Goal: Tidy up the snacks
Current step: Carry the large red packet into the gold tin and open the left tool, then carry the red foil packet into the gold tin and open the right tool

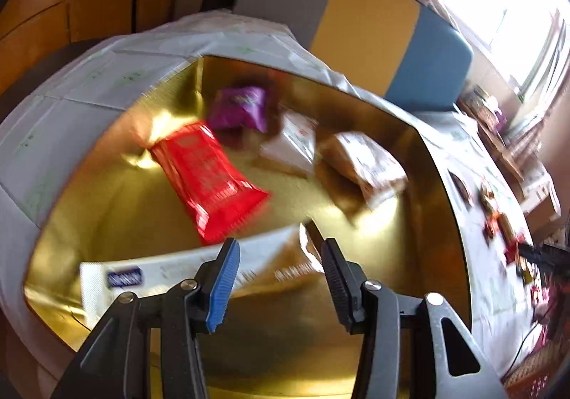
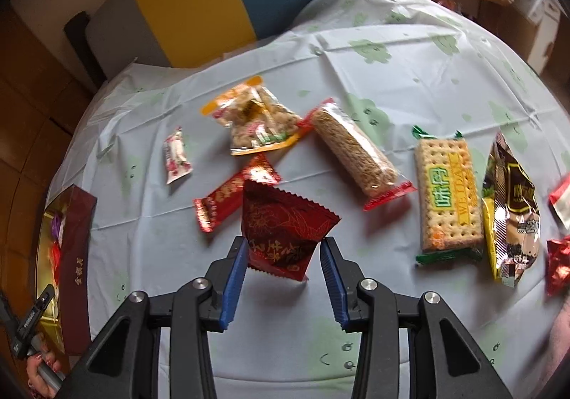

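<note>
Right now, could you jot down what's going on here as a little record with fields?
setting: table under a pale tablecloth with green prints
container: gold-lined box, dark red outside
in the box: red packet, purple packet, two pale wrapped snacks, white packet
left gripper: open over the box, nothing between its fingers
right gripper: shut on a dark red packet, lifted off the cloth
waiting on the table: cracker pack, long rice bar, mixed-snack bag, small candy, several others
</note>
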The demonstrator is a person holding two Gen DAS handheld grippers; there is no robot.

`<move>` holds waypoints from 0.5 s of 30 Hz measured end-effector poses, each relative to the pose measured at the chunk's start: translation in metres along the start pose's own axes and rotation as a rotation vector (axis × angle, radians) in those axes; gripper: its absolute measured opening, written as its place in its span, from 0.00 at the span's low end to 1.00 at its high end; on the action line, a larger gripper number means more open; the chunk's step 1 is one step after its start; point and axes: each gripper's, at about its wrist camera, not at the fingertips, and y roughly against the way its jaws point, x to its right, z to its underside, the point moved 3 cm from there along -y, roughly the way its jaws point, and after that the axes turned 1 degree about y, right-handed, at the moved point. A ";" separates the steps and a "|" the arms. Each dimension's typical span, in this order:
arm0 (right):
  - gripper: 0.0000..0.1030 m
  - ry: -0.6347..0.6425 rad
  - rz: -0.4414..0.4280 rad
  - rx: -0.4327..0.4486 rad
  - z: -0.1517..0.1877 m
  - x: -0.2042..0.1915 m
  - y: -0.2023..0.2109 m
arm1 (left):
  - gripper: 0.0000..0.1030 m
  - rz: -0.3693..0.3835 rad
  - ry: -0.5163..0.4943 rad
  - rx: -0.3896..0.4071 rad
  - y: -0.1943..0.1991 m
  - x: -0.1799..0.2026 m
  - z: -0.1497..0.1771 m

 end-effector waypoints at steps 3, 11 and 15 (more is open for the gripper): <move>0.30 0.039 -0.021 0.018 0.002 -0.014 0.004 | 0.47 -0.009 -0.041 0.014 0.003 0.009 0.005; 0.45 0.079 0.102 -0.034 0.004 -0.013 -0.014 | 0.47 0.010 -0.075 0.029 0.012 0.025 0.019; 0.77 0.057 0.174 -0.014 -0.012 -0.005 -0.022 | 0.47 0.014 -0.095 0.030 0.011 0.032 0.021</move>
